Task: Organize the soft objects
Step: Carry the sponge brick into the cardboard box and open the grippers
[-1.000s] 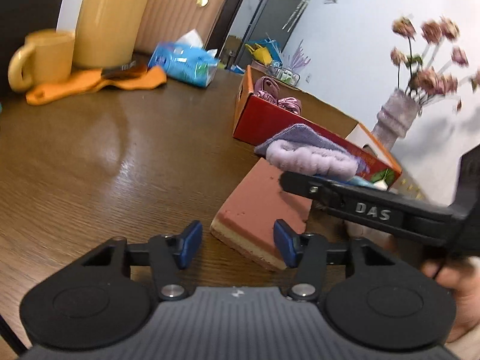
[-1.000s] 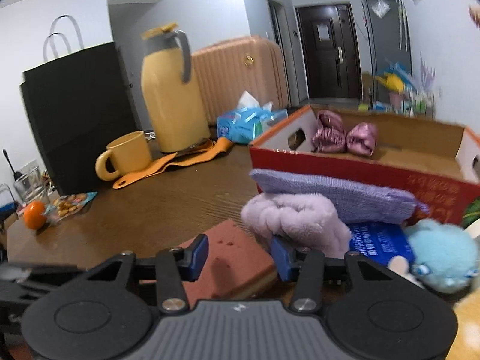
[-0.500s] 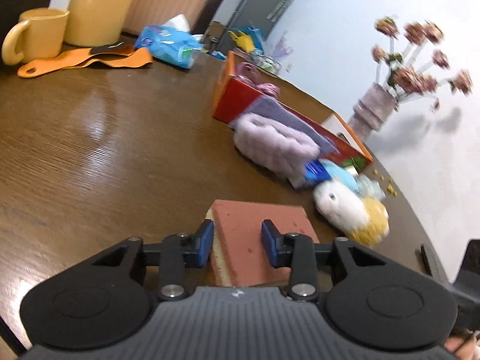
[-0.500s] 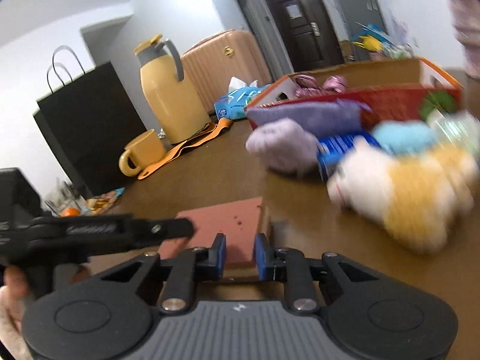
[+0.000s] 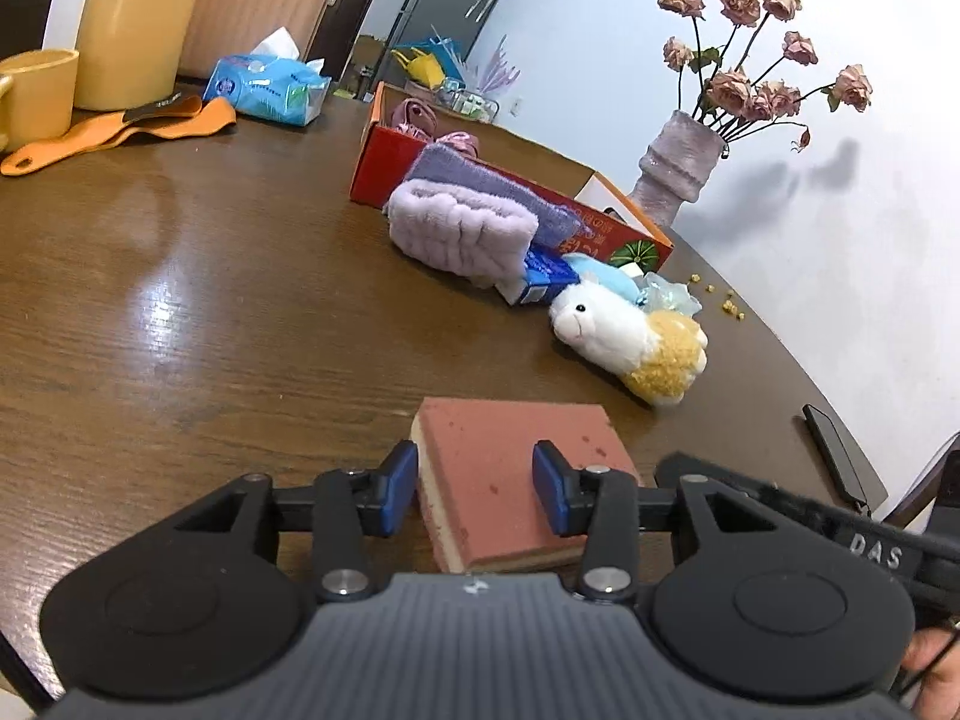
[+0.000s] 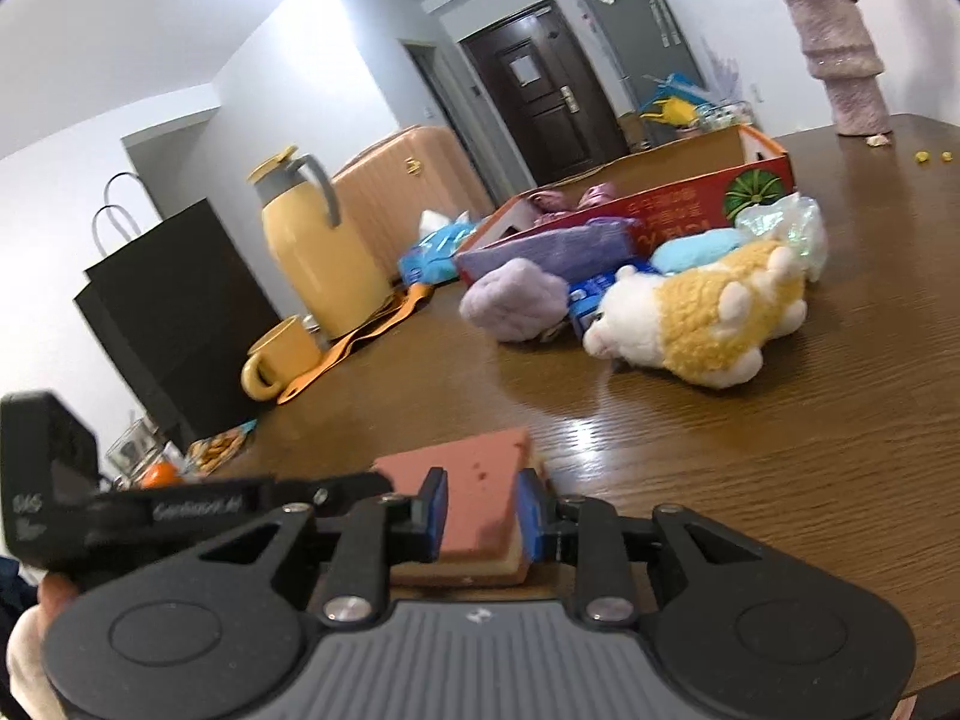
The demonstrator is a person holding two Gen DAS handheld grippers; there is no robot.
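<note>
A pink-topped sponge point(image 5: 510, 474) lies on the brown table near its front edge. My left gripper point(image 5: 475, 489) is open, its blue pads on either side of the sponge's left part. My right gripper point(image 6: 480, 516) is shut on the sponge point(image 6: 474, 492) at its corner. Farther back lie a lilac fluffy headband point(image 5: 459, 228), a purple cloth point(image 5: 486, 180), a white and yellow plush alpaca point(image 5: 630, 342) and a light blue plush point(image 5: 606, 282). A red cardboard box point(image 5: 384, 162) behind them holds pink soft items point(image 5: 420, 120).
A yellow jug point(image 5: 129, 24), a yellow mug point(image 5: 36, 96), an orange strap point(image 5: 120, 129) and a tissue pack point(image 5: 264, 87) stand at the back left. A vase of dried roses point(image 5: 678, 168) is at the back right. A black phone point(image 5: 834, 456) lies by the right table edge.
Both grippers pulled back from the pile with the sponge toward the front of the table. My right gripper closed on the sponge. My left gripper opened slightly around it.
</note>
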